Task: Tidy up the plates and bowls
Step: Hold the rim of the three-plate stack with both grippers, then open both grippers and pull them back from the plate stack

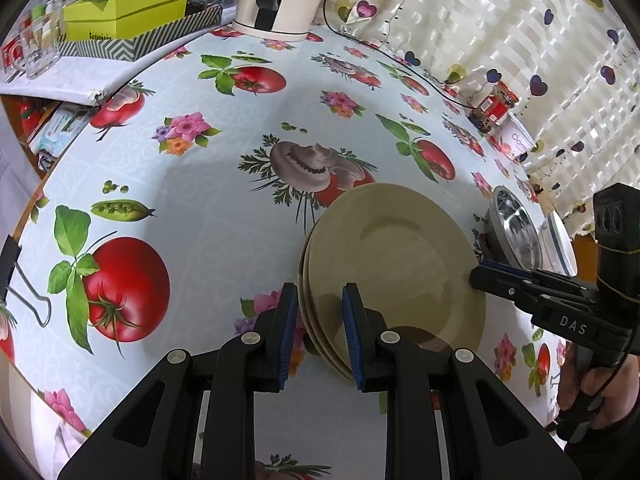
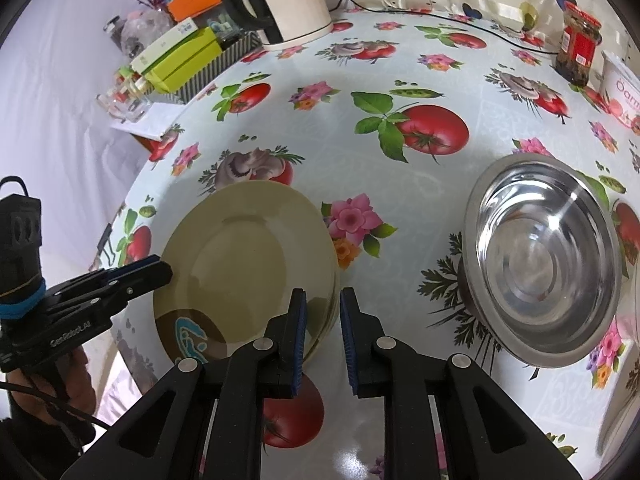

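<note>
- A stack of cream plates [image 1: 394,268] lies flat on the flowered tablecloth [image 1: 208,216], near the table's front edge; at least three rims show at its left side.
- The left gripper [image 1: 320,334] straddles the stack's left rim: one pad outside the plates, the other over the top plate. Whether the pads press on the rim I cannot tell; the gap between them looks partly open.
- The right gripper [image 2: 323,334] sits at the stack's right rim, its left finger over the plate edge, its right finger over bare cloth. The jaws stand narrow, near closed, and nothing is plainly pinched between them.
- From the left wrist view, the right gripper's tips [image 1: 480,276] touch or nearly touch the right rim.
- A brown and blue mark [image 2: 192,334] shows on the top plate's near part.
- A steel bowl [image 2: 544,260] stands just right of the stack, apart from it; behind it in the left view a white bowl with a blue rim [image 1: 558,244].
- Farther back: a white kettle [image 2: 294,0] with its black cord [image 1: 400,64], a jar with a red label [image 2: 578,46], a white tub [image 2: 624,92], and green boxes [image 1: 128,8] on a striped tray.
- A binder clip [image 1: 24,284] lies at the left table edge.
- The cloth behind and left of the stack is open; a curtain [image 1: 500,32] hangs along the far side.
</note>
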{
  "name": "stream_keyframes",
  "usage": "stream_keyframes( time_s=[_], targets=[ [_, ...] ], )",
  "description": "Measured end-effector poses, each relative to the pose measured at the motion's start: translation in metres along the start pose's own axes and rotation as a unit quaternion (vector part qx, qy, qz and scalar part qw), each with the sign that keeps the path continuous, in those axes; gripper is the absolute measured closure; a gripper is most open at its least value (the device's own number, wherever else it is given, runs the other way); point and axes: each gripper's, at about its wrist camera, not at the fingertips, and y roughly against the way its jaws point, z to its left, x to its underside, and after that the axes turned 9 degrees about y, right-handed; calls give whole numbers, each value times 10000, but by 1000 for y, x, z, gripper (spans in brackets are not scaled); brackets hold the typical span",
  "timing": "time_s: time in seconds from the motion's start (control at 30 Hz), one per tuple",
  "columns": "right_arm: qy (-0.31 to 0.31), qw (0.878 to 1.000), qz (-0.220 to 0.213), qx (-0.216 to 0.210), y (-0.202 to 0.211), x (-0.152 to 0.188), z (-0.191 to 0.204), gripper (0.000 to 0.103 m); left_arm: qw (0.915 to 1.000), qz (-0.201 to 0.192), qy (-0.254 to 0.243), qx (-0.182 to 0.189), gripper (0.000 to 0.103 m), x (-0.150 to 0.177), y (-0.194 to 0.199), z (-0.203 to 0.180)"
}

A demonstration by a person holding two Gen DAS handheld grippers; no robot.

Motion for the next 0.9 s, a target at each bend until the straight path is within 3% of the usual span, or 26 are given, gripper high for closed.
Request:
stream_keyframes(
  time_s=[0.07,0.53,0.9],
  targets=[
    [-12,10000,-6,27,0,1,-1,78,10000,37,-28,32,79,1,-1,-1],
    [95,9999,8,-39,-3,4,8,77,10000,-26,-16,15,78,3,4,-1],
    [-151,9988,-456,-41,30,14,-7,76,9996,-270,-45,50,78,-3,21,-5]
  ],
)
